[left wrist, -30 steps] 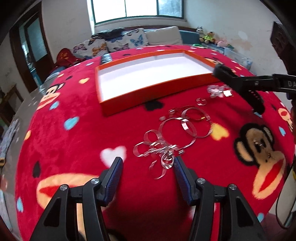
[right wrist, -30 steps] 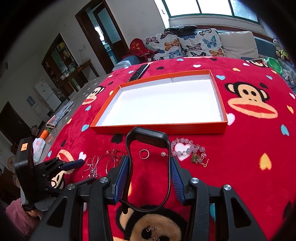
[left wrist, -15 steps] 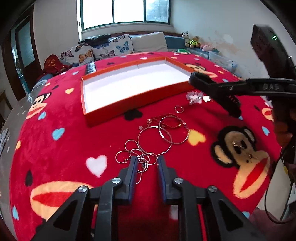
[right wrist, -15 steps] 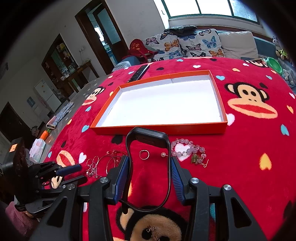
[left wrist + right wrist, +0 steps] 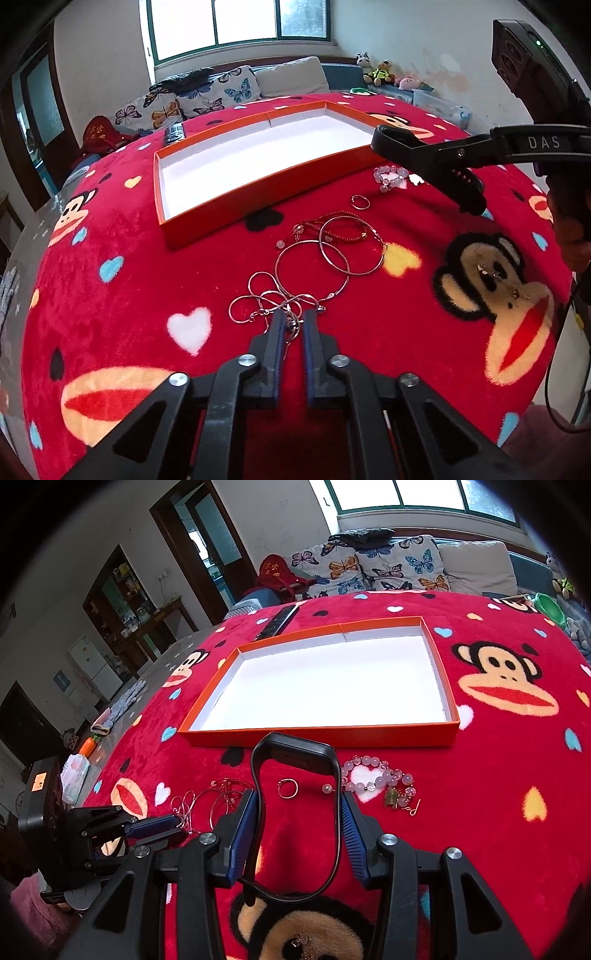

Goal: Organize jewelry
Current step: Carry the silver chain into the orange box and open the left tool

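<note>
My left gripper [image 5: 293, 325] pinches the silver chain [image 5: 273, 302] narrowly on the counter; orange tray [image 5: 221, 206] lies at 12 o'clock. Right gripper [image 5: 295, 812] holds the black band [image 5: 295, 757], nearer the tray.

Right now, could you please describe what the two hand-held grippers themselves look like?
Both share one design. The left hand-held gripper has black angular arms, silver rivets and ribbed dark-blue finger pads. The right hand-held gripper matches it, with white "DAS" lettering on its side.
</note>
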Motion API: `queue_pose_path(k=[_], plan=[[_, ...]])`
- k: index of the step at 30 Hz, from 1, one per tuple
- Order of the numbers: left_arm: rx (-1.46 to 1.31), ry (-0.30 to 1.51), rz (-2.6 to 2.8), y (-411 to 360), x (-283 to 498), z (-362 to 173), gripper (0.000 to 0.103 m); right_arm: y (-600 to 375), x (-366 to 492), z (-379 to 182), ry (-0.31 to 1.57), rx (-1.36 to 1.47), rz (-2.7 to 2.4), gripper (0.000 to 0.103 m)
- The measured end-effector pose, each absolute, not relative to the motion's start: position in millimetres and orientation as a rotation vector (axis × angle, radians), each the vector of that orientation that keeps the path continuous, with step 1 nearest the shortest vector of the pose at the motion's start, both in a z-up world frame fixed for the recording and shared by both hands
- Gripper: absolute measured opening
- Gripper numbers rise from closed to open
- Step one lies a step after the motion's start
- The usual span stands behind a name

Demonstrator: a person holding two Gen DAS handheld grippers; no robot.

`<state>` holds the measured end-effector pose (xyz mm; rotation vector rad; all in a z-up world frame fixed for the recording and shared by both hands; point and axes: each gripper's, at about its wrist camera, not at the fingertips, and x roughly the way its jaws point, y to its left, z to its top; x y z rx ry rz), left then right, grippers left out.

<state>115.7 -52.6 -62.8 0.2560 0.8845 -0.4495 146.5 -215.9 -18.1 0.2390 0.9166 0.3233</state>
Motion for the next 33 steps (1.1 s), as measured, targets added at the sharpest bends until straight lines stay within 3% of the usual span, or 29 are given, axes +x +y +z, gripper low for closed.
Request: queue_pose_path(k=[11,19,33], plan=[[0.149,0.842,-0.445,-39.7,109.1,-33.6,0.006,-215.8,145.0,-15.6,0.911,0.222,0.312,0.049],[0.031,0.774,-0.471,-17.5,121.3,24.4,0.006,-217.3,147.0,1.5,0.897,0.216,0.331,0.049],[0.058,0.602,-0.468,-24.8,189.1,139.4,0.006,-228.8,187.9,36.7,0.869,0.183,0.348,0.049]])
